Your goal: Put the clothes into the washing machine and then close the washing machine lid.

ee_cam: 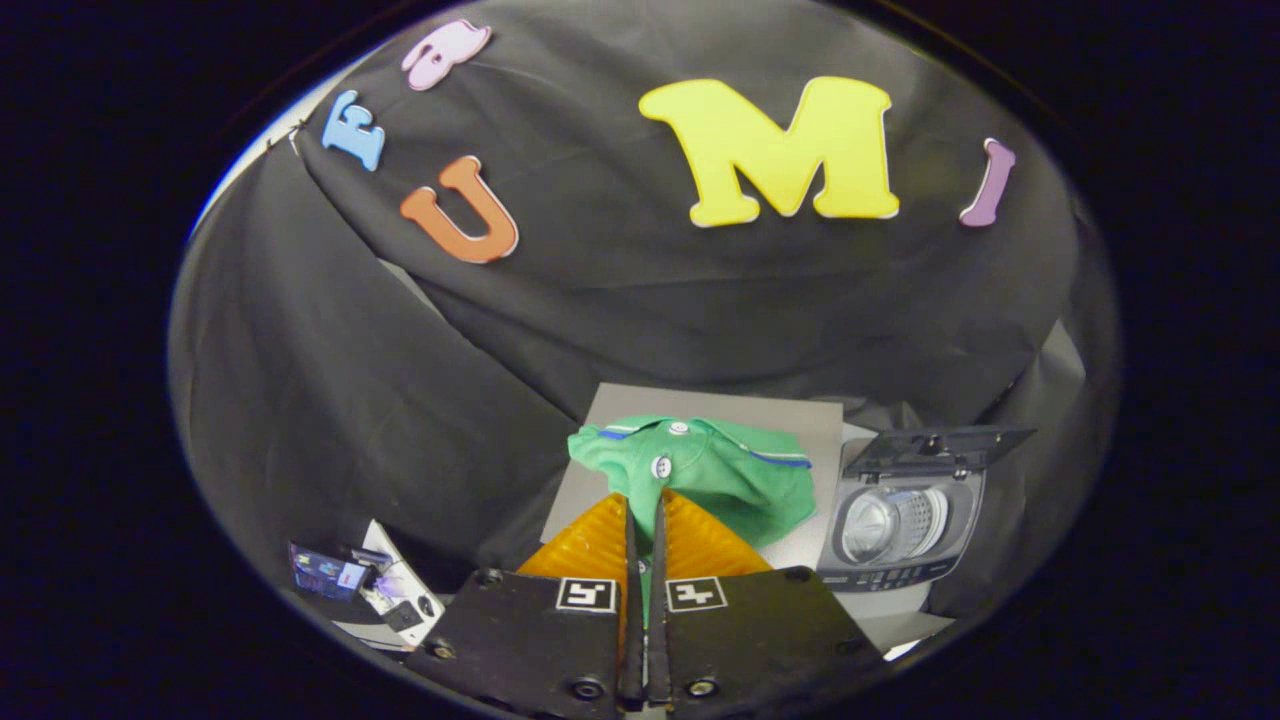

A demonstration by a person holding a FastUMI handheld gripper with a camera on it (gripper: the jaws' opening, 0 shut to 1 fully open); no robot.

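Now: gripper fingers pinched nearly together on a fold of the green shirt | shirt hangs just ahead, left of the washer, whose lid stands up | shirt looks soft, light, floppy | best to hold a bunched fold

Soft knit cloth, matt: green shirt, pinched between hand-held gripper fingers. Glossy plastic with shiny metal drum: washing machine at three o'clock. Smooth matt counter.
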